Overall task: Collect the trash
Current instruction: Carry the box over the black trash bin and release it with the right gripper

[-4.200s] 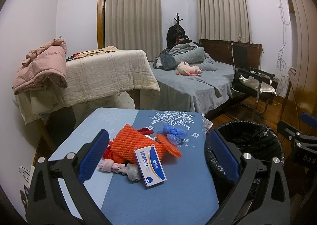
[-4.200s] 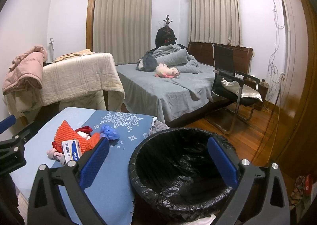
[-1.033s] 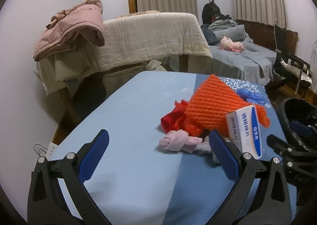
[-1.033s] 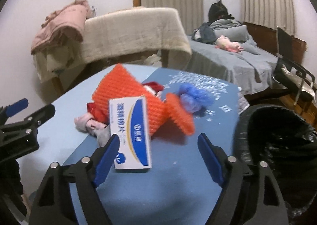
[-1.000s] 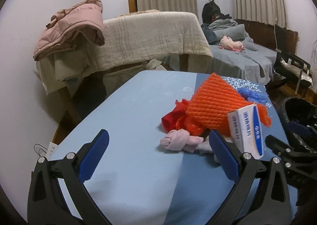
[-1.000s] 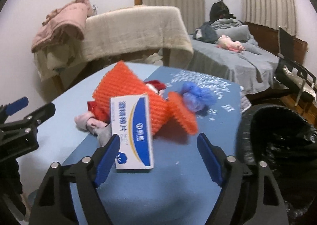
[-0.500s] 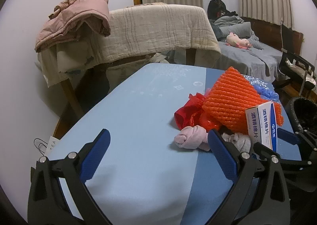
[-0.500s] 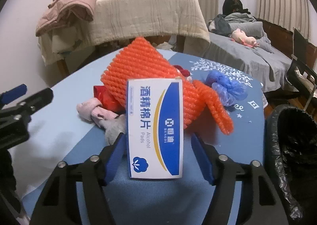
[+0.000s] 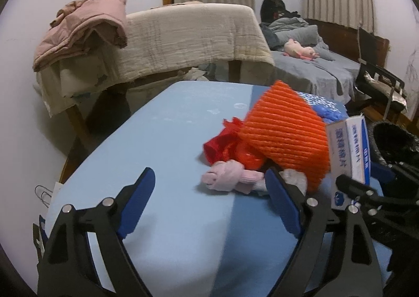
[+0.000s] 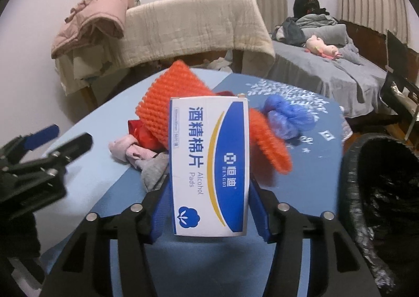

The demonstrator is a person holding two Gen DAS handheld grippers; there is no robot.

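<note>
Two sets of fingers are over your blue desk [image 9: 170,139], and both are narrowing right now. Your right gripper [image 10: 209,208] has the white-and-blue alcohol pads box [image 10: 209,166] standing upright between its fingers, the blue pads [image 10: 161,208] hard against the box's lower edges on either side; they look to be touching it, though you cannot quite see how firmly they press. Beyond those fingertips and behind the box lies the orange foam net [image 10: 167,103], with a red wrapper [image 10: 137,129] and pale pink and grey crumpled bits [image 10: 128,150] off the left finger, and a blue plastic wad [image 10: 285,116] past the right finger. Further out from the right finger sits the black-lined trash bin [image 10: 379,192], its rim near the desk's edge. Your left gripper [image 9: 209,208] is spread wide, its jaws closing on nothing; bare desk lies between its fingers. The pink crumpled piece [image 9: 225,175] sits just ahead of its right finger [image 9: 284,208], and the orange net [image 9: 285,137] beyond that. From the left wrist view the box [image 9: 349,155] shows off to the right, caught by your other gripper.
</note>
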